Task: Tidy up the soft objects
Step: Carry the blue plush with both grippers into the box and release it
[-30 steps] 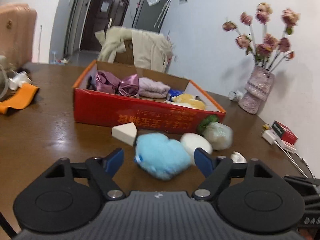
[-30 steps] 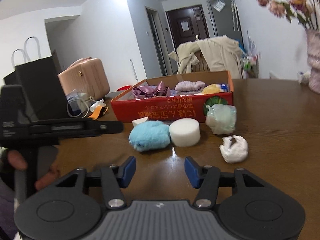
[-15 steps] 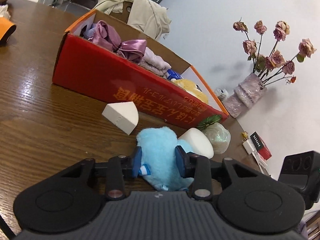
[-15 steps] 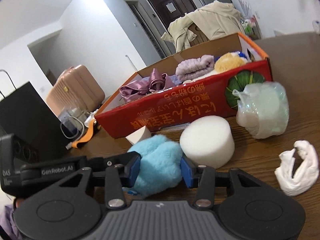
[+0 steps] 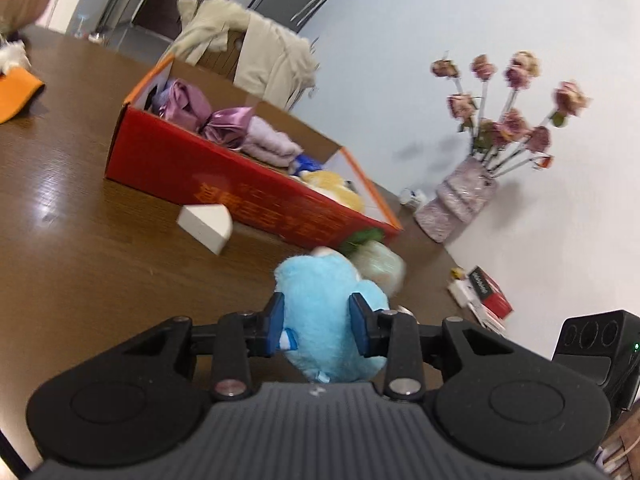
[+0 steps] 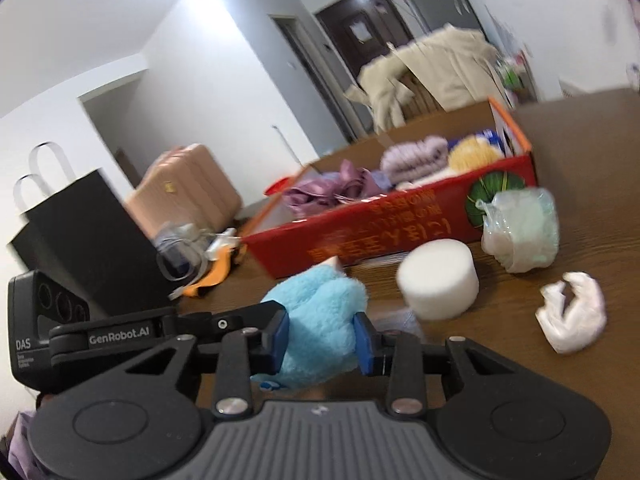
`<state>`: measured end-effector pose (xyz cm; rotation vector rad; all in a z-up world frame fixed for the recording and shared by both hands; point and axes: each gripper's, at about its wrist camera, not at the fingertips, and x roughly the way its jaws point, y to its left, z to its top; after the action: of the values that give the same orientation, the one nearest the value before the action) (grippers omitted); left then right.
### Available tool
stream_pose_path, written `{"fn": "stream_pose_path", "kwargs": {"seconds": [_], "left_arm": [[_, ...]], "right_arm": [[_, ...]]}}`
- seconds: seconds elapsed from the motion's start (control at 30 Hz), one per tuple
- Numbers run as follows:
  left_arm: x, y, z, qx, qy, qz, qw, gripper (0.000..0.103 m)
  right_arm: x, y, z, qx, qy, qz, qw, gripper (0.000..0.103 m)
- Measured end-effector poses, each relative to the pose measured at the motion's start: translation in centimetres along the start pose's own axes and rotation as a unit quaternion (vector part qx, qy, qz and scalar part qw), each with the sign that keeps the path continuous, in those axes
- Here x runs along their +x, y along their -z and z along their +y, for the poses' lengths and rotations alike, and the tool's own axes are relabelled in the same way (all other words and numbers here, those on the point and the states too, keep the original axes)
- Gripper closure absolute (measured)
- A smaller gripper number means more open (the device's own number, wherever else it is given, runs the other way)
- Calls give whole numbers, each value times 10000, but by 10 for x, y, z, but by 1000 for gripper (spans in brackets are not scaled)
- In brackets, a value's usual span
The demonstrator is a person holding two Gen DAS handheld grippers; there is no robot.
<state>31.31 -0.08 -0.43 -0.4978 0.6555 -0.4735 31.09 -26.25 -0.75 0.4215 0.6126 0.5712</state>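
A fluffy light-blue plush (image 5: 320,304) is squeezed between the blue pads of my left gripper (image 5: 318,326) and, in the right wrist view, the same plush (image 6: 320,320) is squeezed by my right gripper (image 6: 320,338). Both hold it just above the brown table. The red cardboard box (image 5: 224,184) (image 6: 400,232) behind it holds purple satin cloth, a lilac towel and a yellow plush. A white foam cylinder (image 6: 438,284), a bagged pale-green sponge (image 6: 520,232), a crumpled white cloth (image 6: 572,316) and a white foam wedge (image 5: 206,226) lie on the table.
A vase of dried roses (image 5: 460,208) stands at the wall to the right of the box, with a small red box (image 5: 490,296) near it. A black paper bag (image 6: 80,240), a pink suitcase (image 6: 188,192) and an orange item (image 5: 16,92) are to the left. A coat-draped chair (image 5: 256,52) is behind the box.
Both grippers closed on the blue plush and lifted it off the table. The foam cylinder, bagged sponge and white cloth stayed in place.
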Motion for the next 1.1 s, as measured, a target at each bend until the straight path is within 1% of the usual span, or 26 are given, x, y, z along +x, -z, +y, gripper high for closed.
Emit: {"fn": "stream_pose_path", "kwargs": {"seconds": [0.1, 0.17, 0.33, 0.47, 0.6, 0.7, 0.77, 0.83, 0.9, 0.93, 1.0, 1.1], "left_arm": [[-25, 24, -29, 184, -15, -106, 9998, 68], [-35, 37, -46, 264, 60, -123, 9996, 69], [-43, 50, -85, 594, 250, -192, 9977, 68], [-45, 55, -95, 709, 309, -210, 9968, 68], [-40, 48, -97, 710, 320, -229, 9967, 68], [-30, 24, -95, 696, 391, -274, 9964, 68], [-19, -4, -93, 765, 426, -374, 9955, 68], [-4, -38, -91, 851, 402, -507, 9943, 68], [14, -73, -86, 931, 339, -583, 9934, 68], [28, -95, -80, 918, 286, -552, 9938, 67], [56, -131, -64, 817, 183, -395, 9957, 67], [100, -169, -38, 728, 22, -165, 9972, 67]], "right_arm": [[-42, 18, 13, -92, -26, -79, 9999, 69], [-67, 26, 18, -132, 28, -153, 9998, 69], [-116, 31, 18, -138, 126, -441, 9989, 69], [-136, 37, 15, -133, 139, -570, 9982, 69], [-137, 32, 11, -86, 98, -619, 9980, 69], [-128, 13, 9, -170, 76, -638, 9978, 71], [-116, -11, 8, -332, 49, -677, 9971, 71], [-97, -43, 9, -540, 36, -736, 9958, 71], [-71, -82, 6, -715, 2, -776, 9944, 71], [-56, -99, 3, -731, -30, -728, 9947, 71], [-20, -135, -9, -736, -55, -547, 9958, 71], [37, -176, -31, -595, -42, -176, 9981, 71]]}}
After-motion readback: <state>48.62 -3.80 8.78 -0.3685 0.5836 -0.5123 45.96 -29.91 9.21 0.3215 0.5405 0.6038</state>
